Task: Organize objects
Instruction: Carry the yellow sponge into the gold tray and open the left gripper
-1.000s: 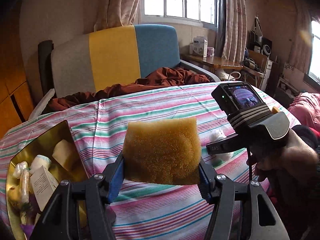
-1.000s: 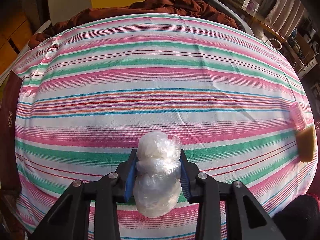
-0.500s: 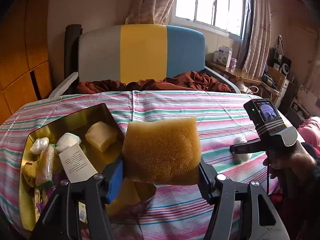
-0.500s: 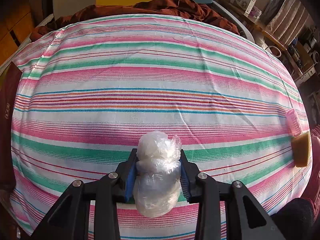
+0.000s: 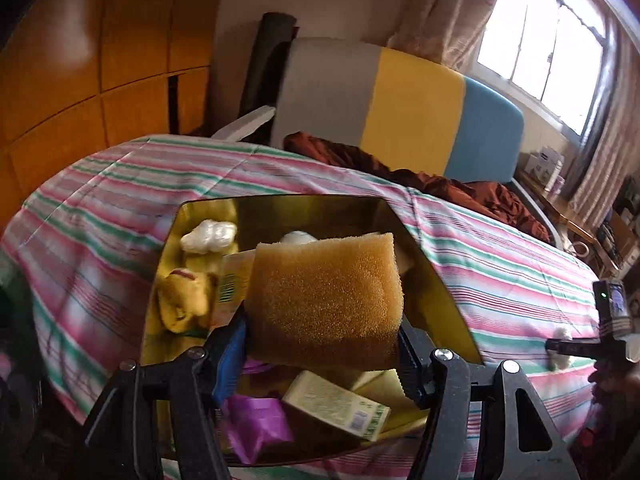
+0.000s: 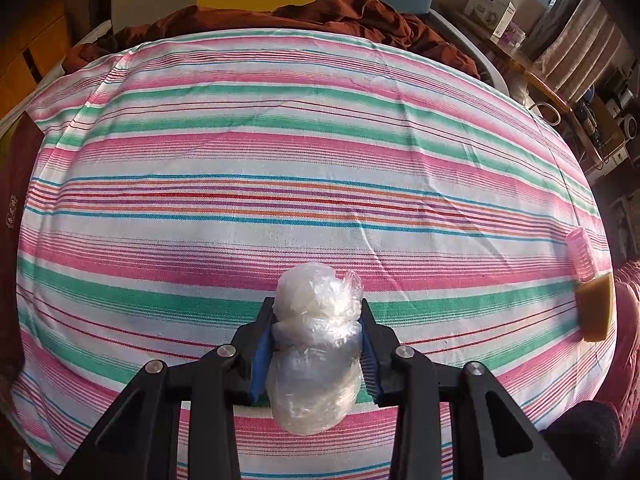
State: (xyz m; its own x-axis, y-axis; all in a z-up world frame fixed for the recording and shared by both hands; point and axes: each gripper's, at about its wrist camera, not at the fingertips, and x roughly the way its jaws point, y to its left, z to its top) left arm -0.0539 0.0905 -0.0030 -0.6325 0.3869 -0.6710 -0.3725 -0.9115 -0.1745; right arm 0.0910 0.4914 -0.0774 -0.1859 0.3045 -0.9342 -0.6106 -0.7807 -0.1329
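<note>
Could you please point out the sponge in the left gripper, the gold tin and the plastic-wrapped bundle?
sponge (image 5: 326, 300): left wrist view, front face.
gold tin (image 5: 436, 280): left wrist view, right inner wall.
plastic-wrapped bundle (image 6: 316, 344): right wrist view, middle.

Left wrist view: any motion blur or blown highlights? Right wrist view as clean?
Left wrist view: striped cloth and gold tin are smeared by motion, the sponge stays sharp, the window is blown out. Right wrist view: sharp and evenly lit, plastic-wrapped bundle crisp, only fisheye bowing of the stripes and dark corners.
</note>
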